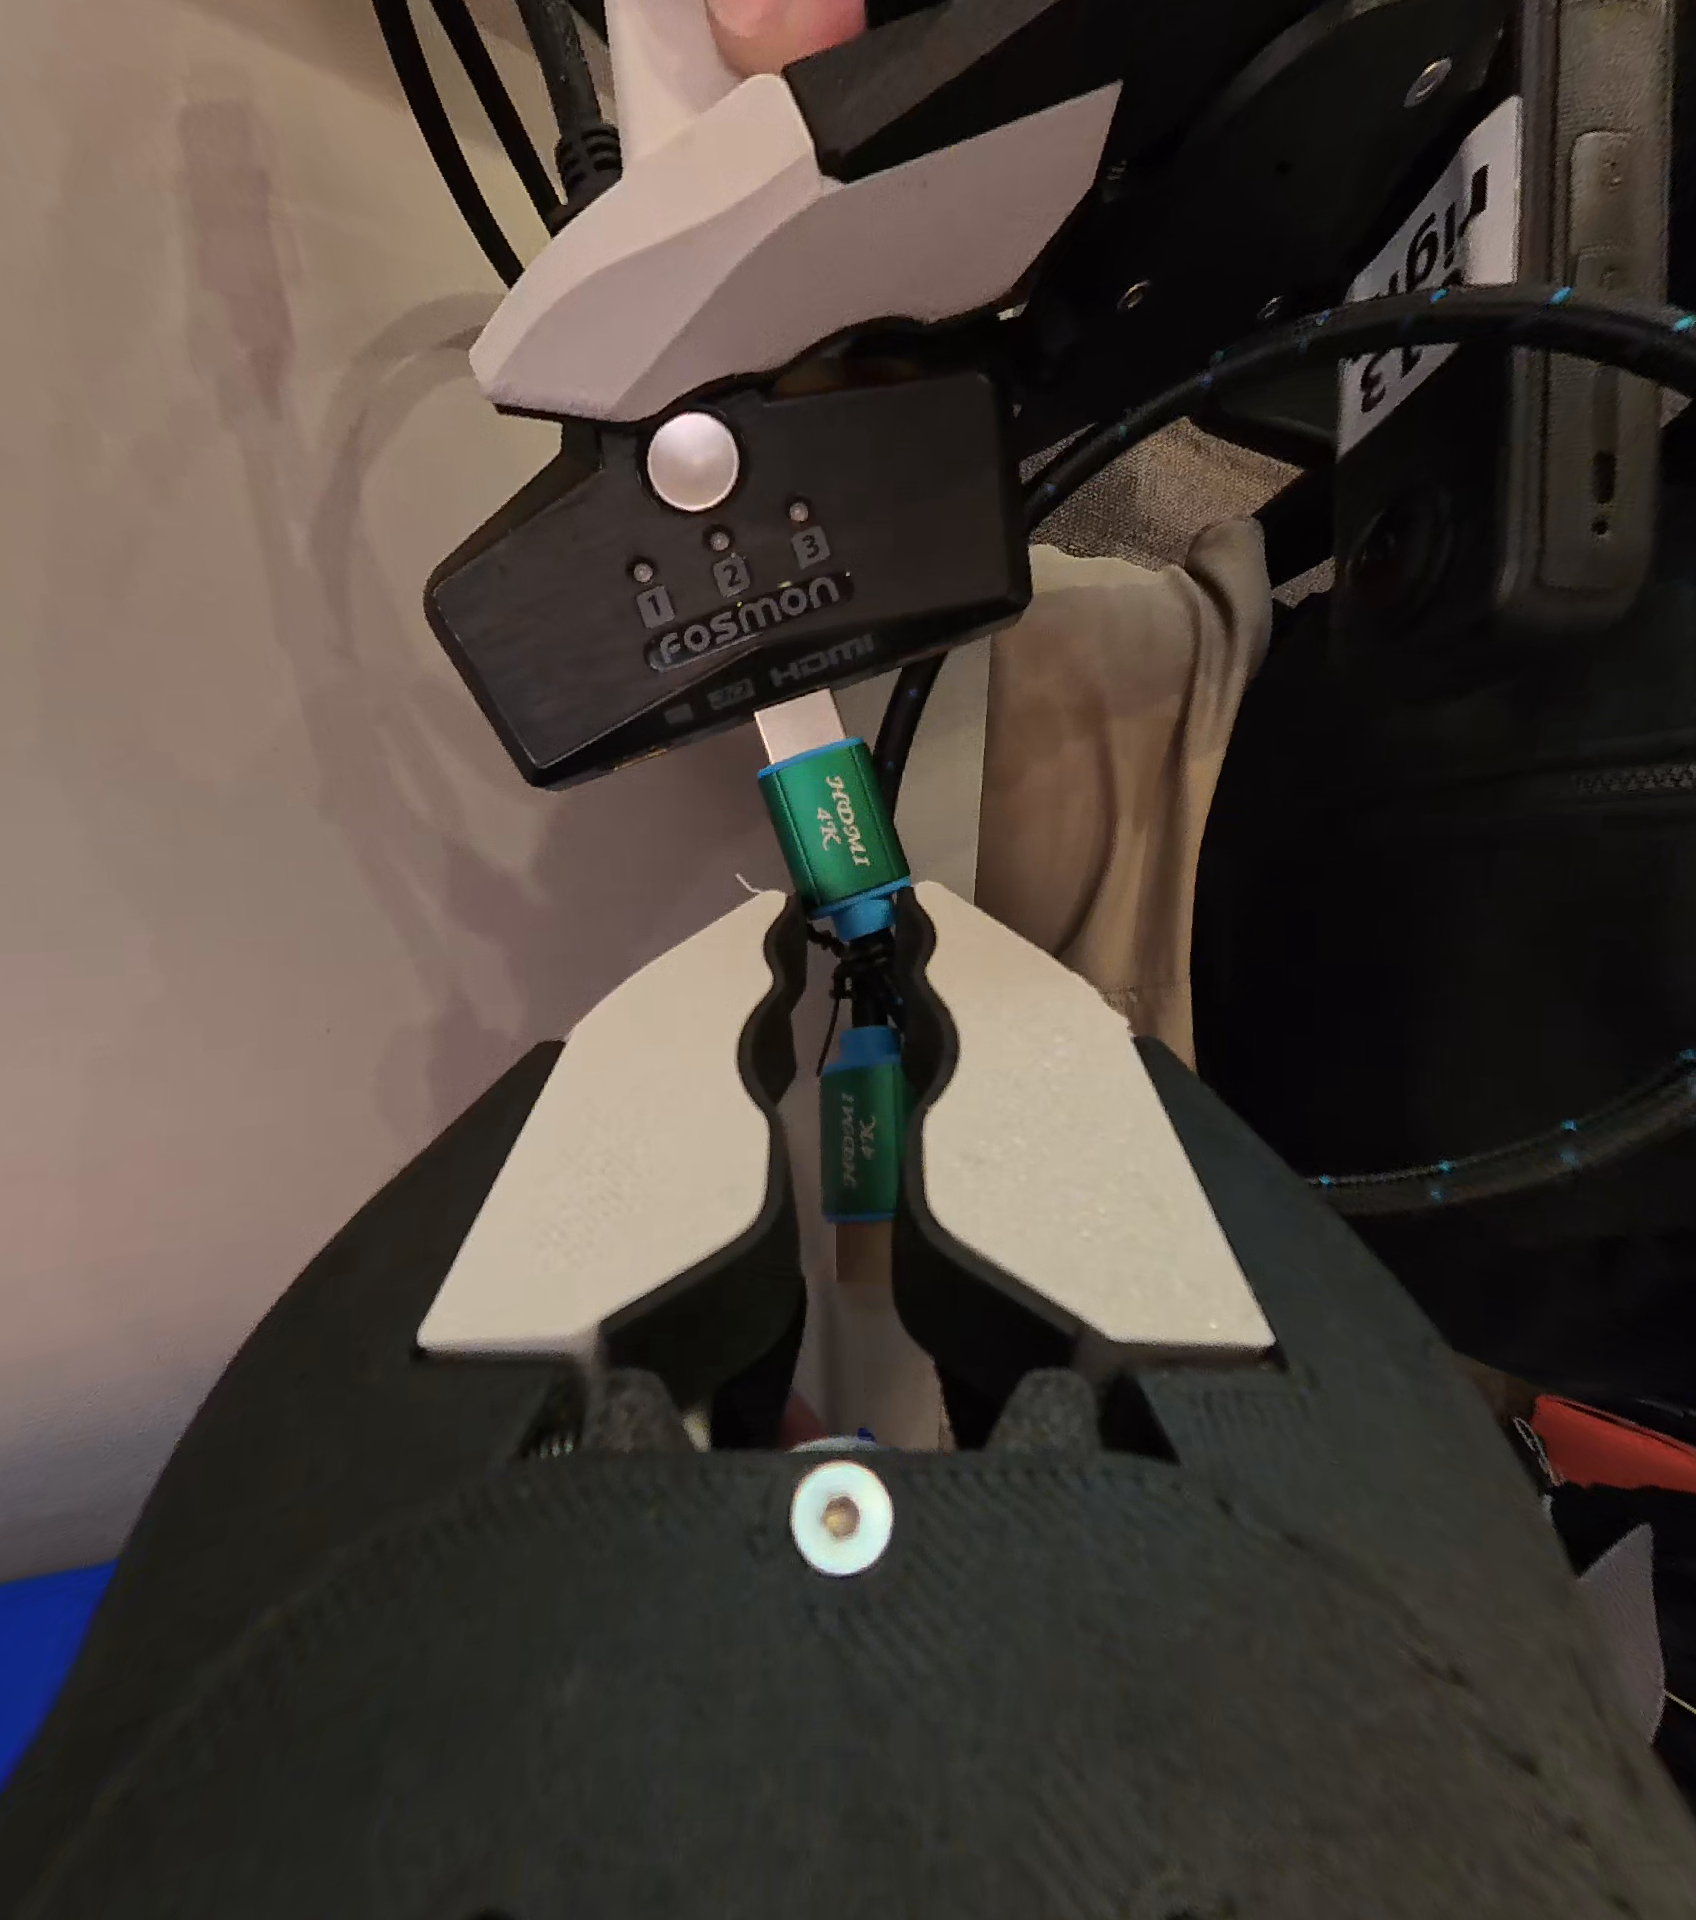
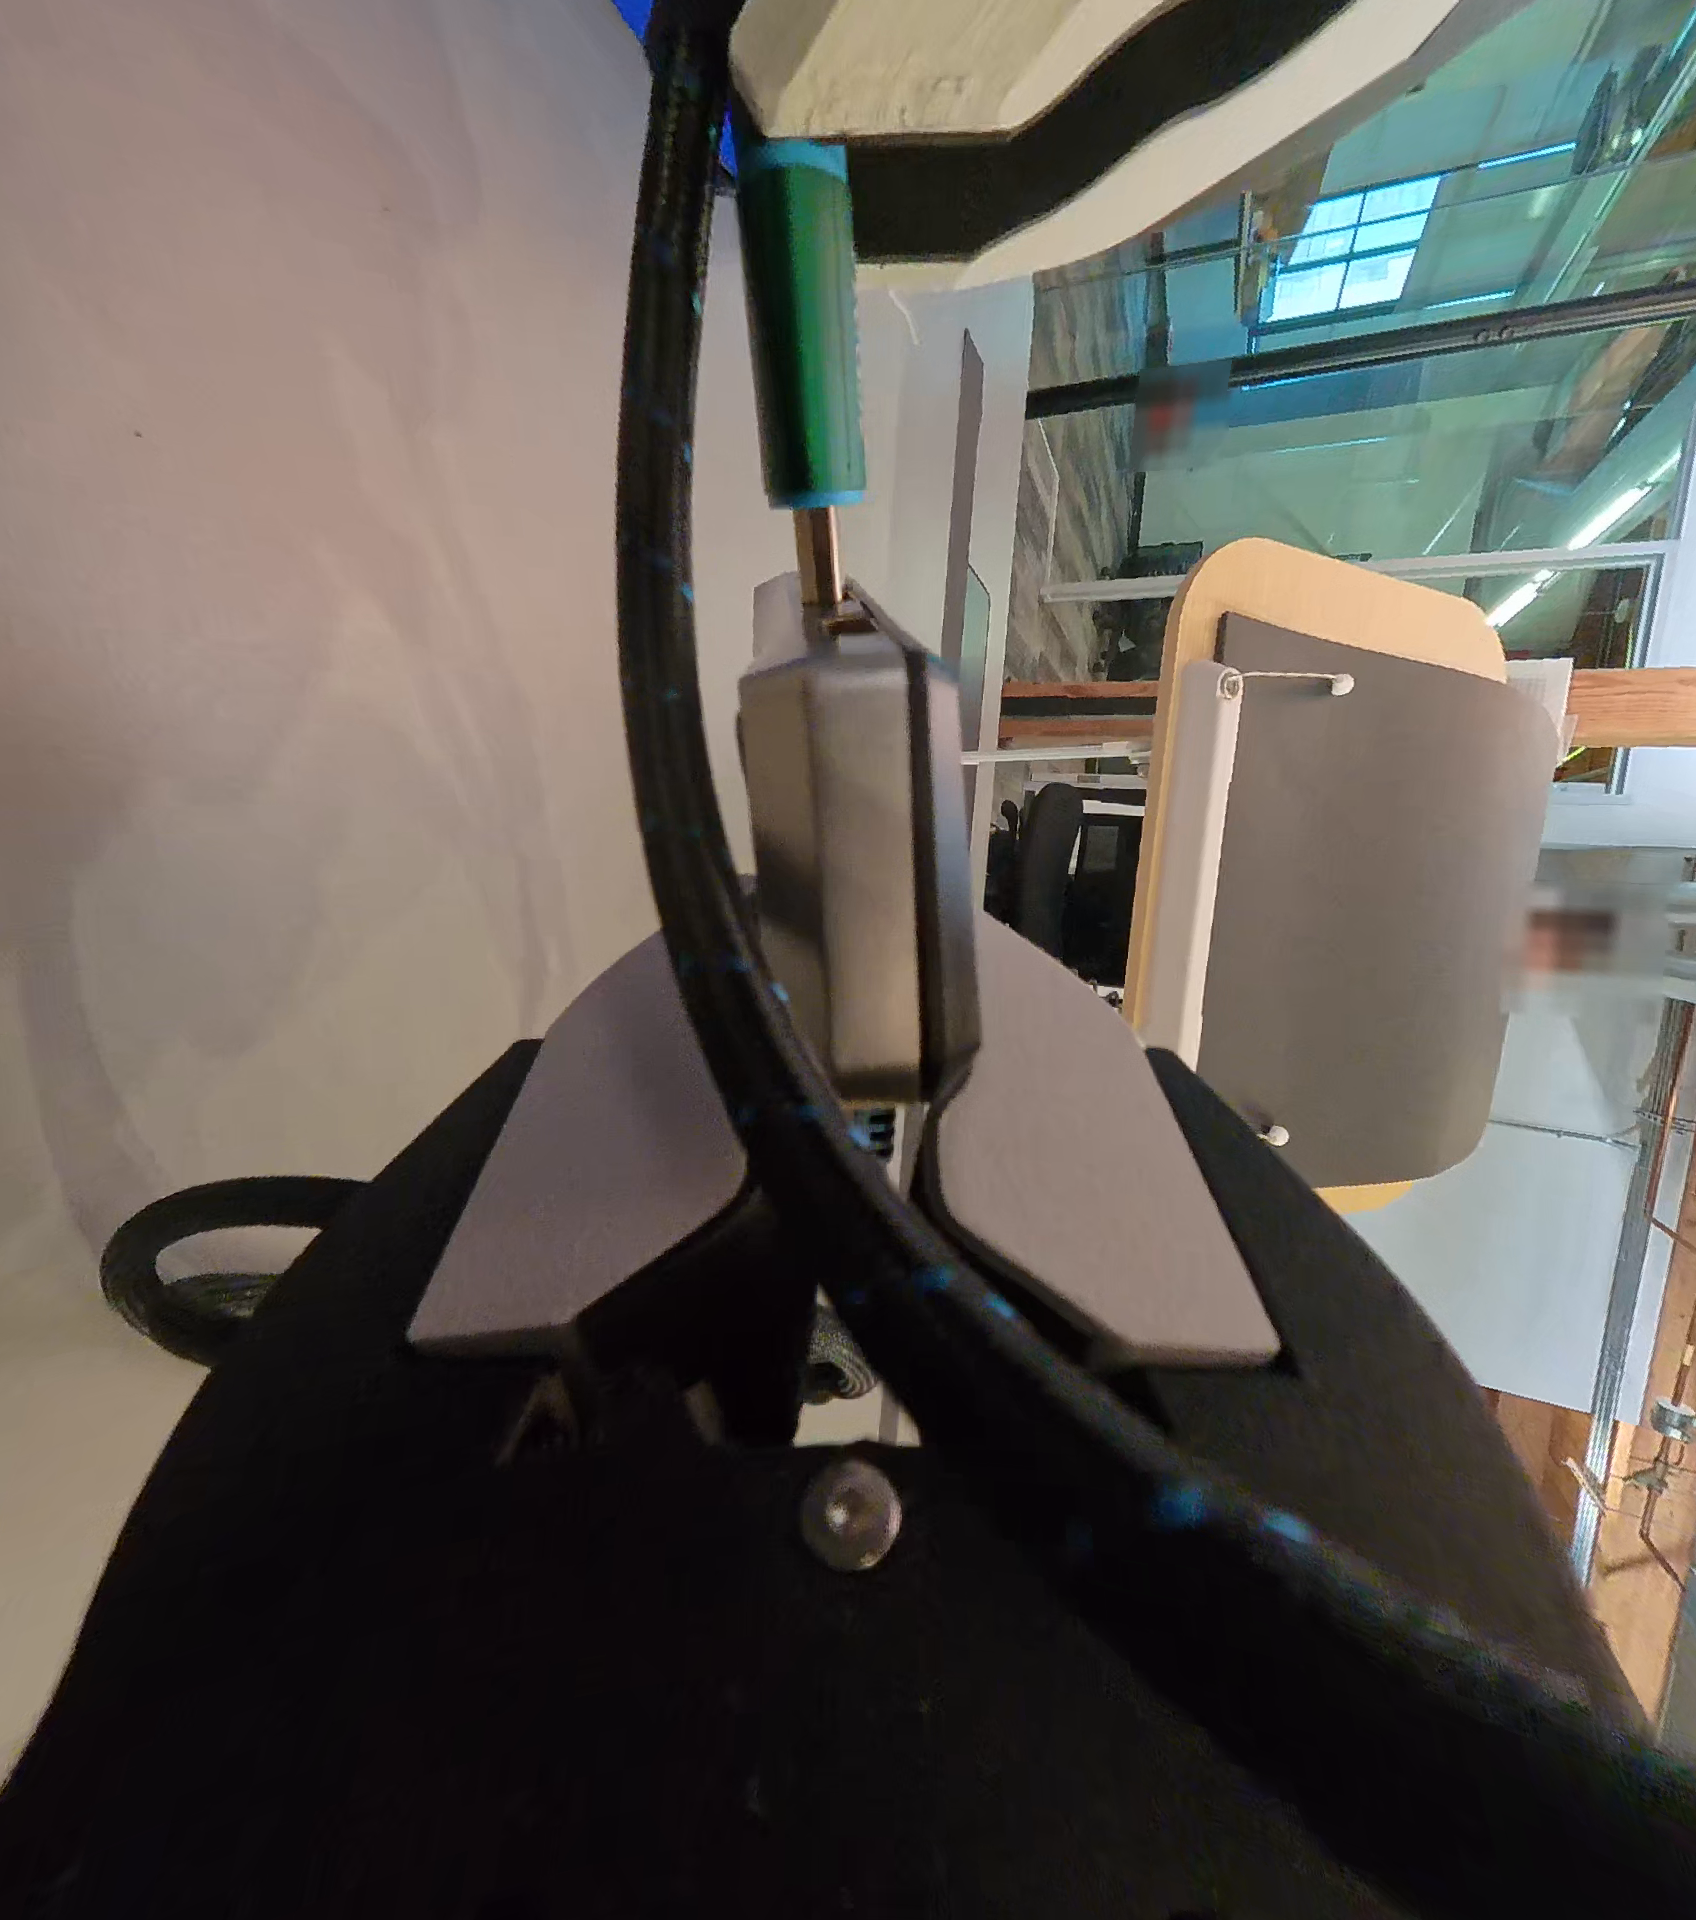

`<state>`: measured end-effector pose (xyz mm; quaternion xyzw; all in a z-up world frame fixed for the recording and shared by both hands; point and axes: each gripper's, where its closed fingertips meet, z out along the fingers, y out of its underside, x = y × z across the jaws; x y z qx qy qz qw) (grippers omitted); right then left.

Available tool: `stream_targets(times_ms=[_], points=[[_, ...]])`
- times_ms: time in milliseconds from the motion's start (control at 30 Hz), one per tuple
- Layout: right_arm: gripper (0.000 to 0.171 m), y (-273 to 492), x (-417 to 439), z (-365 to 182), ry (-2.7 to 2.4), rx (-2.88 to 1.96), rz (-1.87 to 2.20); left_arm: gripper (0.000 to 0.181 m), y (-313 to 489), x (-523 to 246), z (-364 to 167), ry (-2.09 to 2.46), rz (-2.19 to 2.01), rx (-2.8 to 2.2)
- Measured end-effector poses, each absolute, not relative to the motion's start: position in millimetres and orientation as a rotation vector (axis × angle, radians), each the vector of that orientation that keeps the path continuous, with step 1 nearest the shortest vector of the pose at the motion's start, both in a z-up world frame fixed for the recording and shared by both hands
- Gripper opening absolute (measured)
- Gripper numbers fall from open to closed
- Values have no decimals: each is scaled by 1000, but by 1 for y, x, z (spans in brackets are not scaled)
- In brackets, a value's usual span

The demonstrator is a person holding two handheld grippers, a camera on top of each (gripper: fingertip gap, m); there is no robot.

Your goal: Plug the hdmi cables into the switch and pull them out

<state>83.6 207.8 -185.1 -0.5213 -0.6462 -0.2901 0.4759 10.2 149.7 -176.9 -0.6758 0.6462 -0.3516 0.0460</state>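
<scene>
The black HDMI switch point(image 1: 719, 582) with a round silver button hangs in the air. My right gripper point(image 2: 854, 987) is shut on its rear end, and shows from above in the left wrist view point(image 1: 709, 270). A green HDMI plug point(image 1: 831, 831) points into the switch's front edge, its metal tip partly inside a port and partly showing. My left gripper point(image 1: 849, 914) is shut on the cable just behind that plug's blue collar. A second green plug point(image 1: 859, 1153) hangs loose between my left fingers. In the right wrist view the green plug point(image 2: 808, 332) meets the switch point(image 2: 854, 852) from above.
A black braided cable point(image 1: 1654, 1091) loops to the right and crosses my right gripper point(image 2: 667, 623). A beige cloth point(image 1: 1135, 779) and dark gear lie right of the switch. A plain white surface point(image 1: 148, 727) fills the left. A wood and grey panel point(image 2: 1343, 883) stands beyond. The tips of one gripper are about 9 cm away from the tips of the other.
</scene>
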Motion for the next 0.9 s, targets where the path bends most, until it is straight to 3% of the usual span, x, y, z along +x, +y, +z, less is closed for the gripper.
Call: stream_targets(times_ms=[900], points=[[23,206,80,-182,-1550,-1267,-738,16,148,13,-172,1897,-1175,-2073]])
